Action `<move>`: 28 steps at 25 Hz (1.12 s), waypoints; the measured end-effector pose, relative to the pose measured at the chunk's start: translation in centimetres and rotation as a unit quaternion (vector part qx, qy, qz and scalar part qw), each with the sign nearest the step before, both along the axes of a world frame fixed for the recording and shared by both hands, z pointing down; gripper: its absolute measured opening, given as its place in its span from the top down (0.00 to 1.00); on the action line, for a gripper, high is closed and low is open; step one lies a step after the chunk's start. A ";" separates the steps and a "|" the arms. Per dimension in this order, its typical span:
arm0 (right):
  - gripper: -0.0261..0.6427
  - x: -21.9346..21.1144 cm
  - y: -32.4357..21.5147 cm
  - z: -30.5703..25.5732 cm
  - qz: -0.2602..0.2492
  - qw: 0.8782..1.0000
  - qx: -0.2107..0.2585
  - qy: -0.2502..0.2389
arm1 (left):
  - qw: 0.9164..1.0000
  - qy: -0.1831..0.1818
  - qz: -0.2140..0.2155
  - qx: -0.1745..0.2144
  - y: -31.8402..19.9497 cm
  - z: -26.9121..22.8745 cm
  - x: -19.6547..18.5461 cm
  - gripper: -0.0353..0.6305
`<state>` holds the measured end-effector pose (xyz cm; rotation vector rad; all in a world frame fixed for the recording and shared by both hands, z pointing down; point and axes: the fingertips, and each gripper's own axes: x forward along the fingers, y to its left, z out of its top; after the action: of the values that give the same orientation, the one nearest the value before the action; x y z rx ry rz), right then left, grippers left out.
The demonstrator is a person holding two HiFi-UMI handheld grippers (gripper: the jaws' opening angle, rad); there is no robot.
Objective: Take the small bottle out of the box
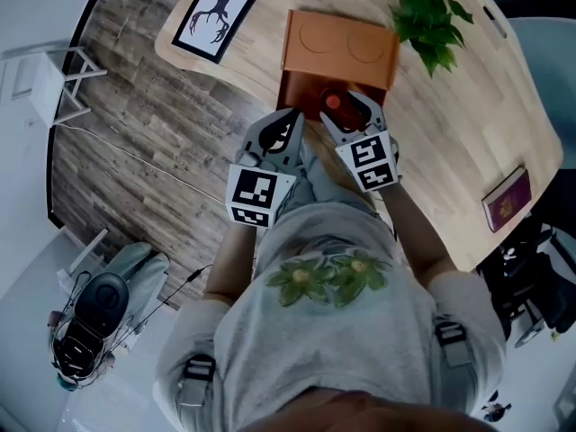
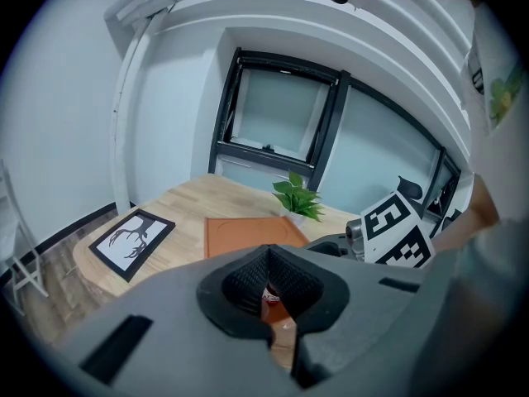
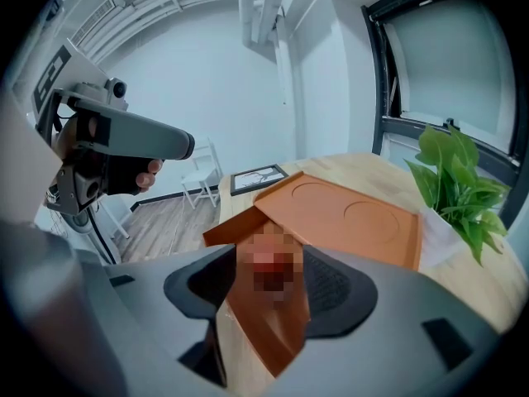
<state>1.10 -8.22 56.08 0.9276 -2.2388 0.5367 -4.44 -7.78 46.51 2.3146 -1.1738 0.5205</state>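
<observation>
The person stands at the edge of a pale wooden surface (image 1: 468,151) with a tool in each hand, both pointed at an orange box (image 1: 297,93) whose lid (image 1: 338,48) lies folded back flat, two round hollows showing in it. The small bottle (image 1: 333,103), red cap up, stands at the near, open end of the box, right at the surface's edge. The right tool (image 1: 347,106) has its jaws set on either side of the bottle, and its own view shows the pads pressed against it with the bottle filling the gap. Whether the bottle's base sits inside the box I cannot tell from here. The left tool (image 1: 286,126) hangs just beside the right one, off the surface's edge, with its jaws drawn together to a thin slit and nothing held between them; the bottle's cap shows through that slit farther off. A leafy green plant (image 1: 430,18) stands beyond the box, a framed picture of a bare tree (image 1: 214,18) lies to the left, and a dark red booklet (image 1: 506,198) lies well apart on the right.
</observation>
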 end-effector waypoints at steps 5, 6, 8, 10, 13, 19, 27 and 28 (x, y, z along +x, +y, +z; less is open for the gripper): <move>0.63 0.1 -0.3 0.8 0.001 1.000 -0.007 0.006 | 1.000 -0.001 -0.001 -0.003 -0.3 0.3 -0.1 0.94; 0.63 0.1 -0.4 0.9 0.001 1.000 -0.009 0.007 | 1.000 -0.001 -0.001 -0.004 -0.3 0.4 -0.2 0.94; 0.63 0.1 -0.5 1.1 0.000 1.000 -0.012 0.009 | 1.000 -0.001 0.000 -0.006 -0.4 0.6 -0.3 0.94; 0.63 0.0 -0.6 1.4 -0.002 1.000 -0.017 0.008 | 1.000 0.000 0.000 -0.008 -0.4 0.7 -0.3 0.94; 0.63 0.0 -0.6 1.9 -0.005 1.000 -0.023 0.009 | 1.000 0.003 0.001 -0.009 -0.5 0.8 -0.2 0.94; 0.63 -0.3 -0.5 2.6 -0.010 0.999 -0.032 0.011 | 1.000 0.002 0.003 -0.013 -0.5 1.2 -0.2 0.94; 0.63 -0.5 -0.7 3.6 -0.018 0.999 -0.042 0.020 | 1.000 0.004 -0.002 -0.016 -0.7 1.5 -0.4 0.94; 0.63 -0.6 -0.7 3.7 -0.019 0.999 -0.043 0.022 | 1.000 0.004 -0.002 -0.016 -0.7 1.5 -0.4 0.94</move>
<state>0.54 -8.91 59.77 0.8424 -2.1724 0.5856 -4.85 -8.47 47.99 2.2858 -1.1569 0.5240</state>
